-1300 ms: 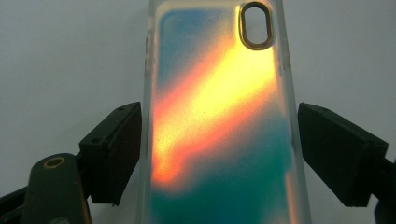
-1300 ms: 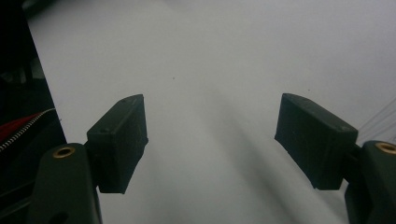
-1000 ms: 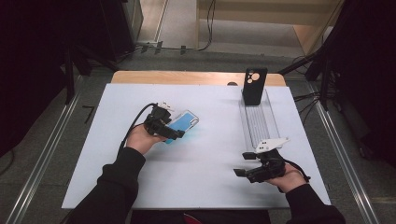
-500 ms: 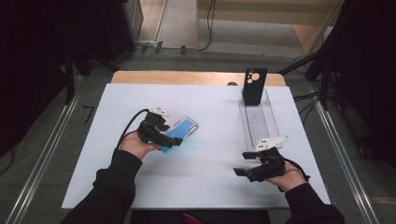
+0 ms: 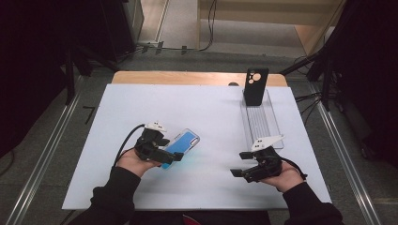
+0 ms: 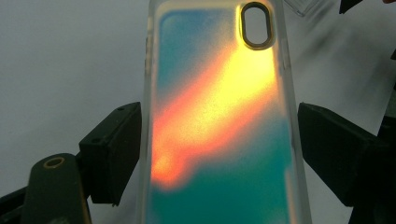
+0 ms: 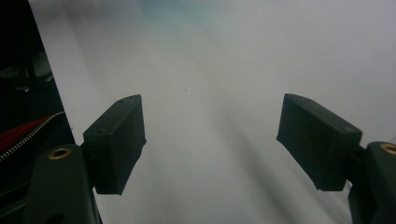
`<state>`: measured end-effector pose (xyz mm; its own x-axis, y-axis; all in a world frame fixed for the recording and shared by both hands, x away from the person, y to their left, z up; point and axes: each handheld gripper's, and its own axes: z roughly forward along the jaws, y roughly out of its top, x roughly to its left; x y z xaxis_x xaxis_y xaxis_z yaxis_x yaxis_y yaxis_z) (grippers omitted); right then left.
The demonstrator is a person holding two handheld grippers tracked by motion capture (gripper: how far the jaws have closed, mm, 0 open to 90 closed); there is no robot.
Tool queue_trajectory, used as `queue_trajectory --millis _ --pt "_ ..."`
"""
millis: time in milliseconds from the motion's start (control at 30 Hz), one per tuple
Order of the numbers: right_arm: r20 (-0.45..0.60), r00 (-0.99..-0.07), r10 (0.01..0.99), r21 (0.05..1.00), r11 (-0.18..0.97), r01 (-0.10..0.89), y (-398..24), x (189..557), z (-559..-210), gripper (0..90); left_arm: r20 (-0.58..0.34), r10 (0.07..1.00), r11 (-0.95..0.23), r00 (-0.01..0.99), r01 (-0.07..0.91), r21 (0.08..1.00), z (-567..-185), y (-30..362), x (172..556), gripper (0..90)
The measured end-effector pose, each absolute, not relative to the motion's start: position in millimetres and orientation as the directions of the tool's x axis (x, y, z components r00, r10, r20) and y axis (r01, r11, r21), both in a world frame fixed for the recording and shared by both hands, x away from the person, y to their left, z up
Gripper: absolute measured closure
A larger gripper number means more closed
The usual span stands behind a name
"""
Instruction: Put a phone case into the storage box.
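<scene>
A clear-rimmed phone case [image 5: 184, 142] with a blue, teal and orange back is held between the jaws of my left gripper [image 5: 170, 149], low over the white sheet at front left. In the left gripper view the case [image 6: 219, 116] runs lengthwise away from the camera, its oval camera hole at the far end, and both black pads [image 6: 116, 149] touch its long edges. My right gripper [image 5: 240, 164] rests at front right, pointing left, open. The right gripper view shows only bare white sheet between the jaws of that gripper [image 7: 210, 135].
A black phone case [image 5: 256, 86] stands upright at the far end of a clear ribbed tray [image 5: 262, 125] on the right. The white sheet [image 5: 211, 112] covers a wooden table [image 5: 187, 77]. Metal rails run along both sides.
My left gripper has drawn back toward the person and slightly left, carrying the blue case with it. The right gripper has stayed in place.
</scene>
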<state>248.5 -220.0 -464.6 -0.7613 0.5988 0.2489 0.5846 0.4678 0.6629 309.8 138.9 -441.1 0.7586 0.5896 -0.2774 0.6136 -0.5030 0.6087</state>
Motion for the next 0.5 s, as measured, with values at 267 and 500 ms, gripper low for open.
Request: queue_trajectory --millis 267,500 --pt "0.264 -0.744 0.614 0.669 0.439 0.6 -213.8 253.3 -457.7 21.2 -0.26 0.651 -0.427 0.713 0.627 0.651 -445.9 138.7 293.1 16.7" --pt "0.278 -0.716 0.64 0.692 0.384 0.612 -208.5 257.2 -448.2 21.2 -0.227 0.689 -0.363 0.689 0.599 0.714 -451.2 133.2 282.0 16.7"
